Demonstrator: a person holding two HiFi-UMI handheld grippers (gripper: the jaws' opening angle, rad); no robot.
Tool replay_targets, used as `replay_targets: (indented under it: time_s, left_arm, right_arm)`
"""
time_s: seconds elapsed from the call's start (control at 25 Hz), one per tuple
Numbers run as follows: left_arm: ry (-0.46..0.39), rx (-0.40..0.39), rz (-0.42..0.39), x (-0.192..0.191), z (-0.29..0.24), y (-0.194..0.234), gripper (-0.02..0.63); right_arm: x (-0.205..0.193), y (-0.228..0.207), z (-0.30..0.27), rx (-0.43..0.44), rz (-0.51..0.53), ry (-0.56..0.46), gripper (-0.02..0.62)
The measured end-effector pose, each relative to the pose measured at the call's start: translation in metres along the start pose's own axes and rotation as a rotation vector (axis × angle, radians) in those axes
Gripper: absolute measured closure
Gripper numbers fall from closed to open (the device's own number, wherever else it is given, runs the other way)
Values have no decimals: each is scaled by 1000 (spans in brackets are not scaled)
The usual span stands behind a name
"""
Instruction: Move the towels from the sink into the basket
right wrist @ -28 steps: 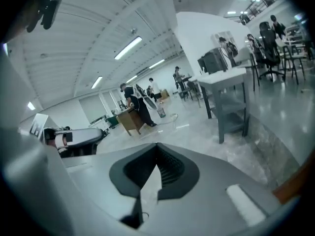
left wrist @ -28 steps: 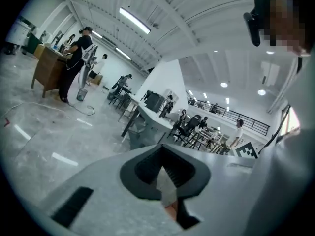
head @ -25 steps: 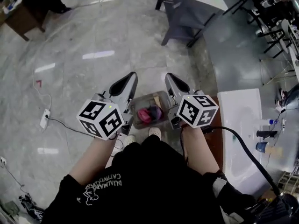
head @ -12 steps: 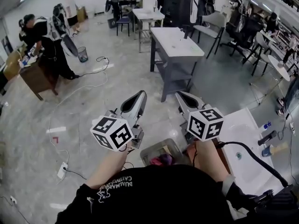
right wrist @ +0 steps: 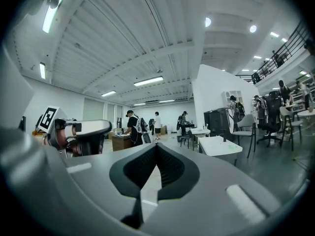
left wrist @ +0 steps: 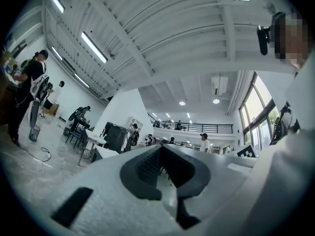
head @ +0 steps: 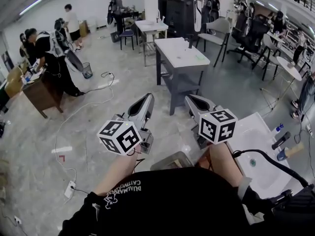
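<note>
Both grippers are held up side by side in front of my chest, pointing out into the room. My left gripper (head: 147, 98) (left wrist: 161, 146) is shut, its tips meeting with nothing between them. My right gripper (head: 190, 99) (right wrist: 156, 145) is likewise shut and empty. Only the grey rim of the basket (head: 169, 161) shows on the floor between my forearms; its contents are hidden by my body. The white sink (head: 255, 146) lies low at the right, beside my right arm. No towel is in view.
A white table (head: 180, 53) stands straight ahead of the grippers. People work at a brown desk (head: 42, 90) at the left. A power strip (head: 69, 189) and cables lie on the floor. Bottles (head: 281, 141) stand on the sink's far side. Chairs fill the back right.
Both grippers have risen and the view has swung up from the floor to the room. The basket with its pink towel has slid to the bottom, mostly hidden behind my body.
</note>
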State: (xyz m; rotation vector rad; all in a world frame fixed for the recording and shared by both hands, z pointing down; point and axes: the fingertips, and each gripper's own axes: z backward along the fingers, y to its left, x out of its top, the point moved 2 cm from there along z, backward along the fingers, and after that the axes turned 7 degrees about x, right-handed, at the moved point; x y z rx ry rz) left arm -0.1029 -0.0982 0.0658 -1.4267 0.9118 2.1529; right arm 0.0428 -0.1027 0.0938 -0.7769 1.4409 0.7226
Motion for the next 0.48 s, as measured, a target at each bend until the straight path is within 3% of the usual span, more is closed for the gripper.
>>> replay_targets:
  time_s: [0.48]
  left_arm:
    - [-3, -11, -35, 5, 11, -18, 603]
  right_arm:
    - [2, 14, 13, 7, 32, 0, 591]
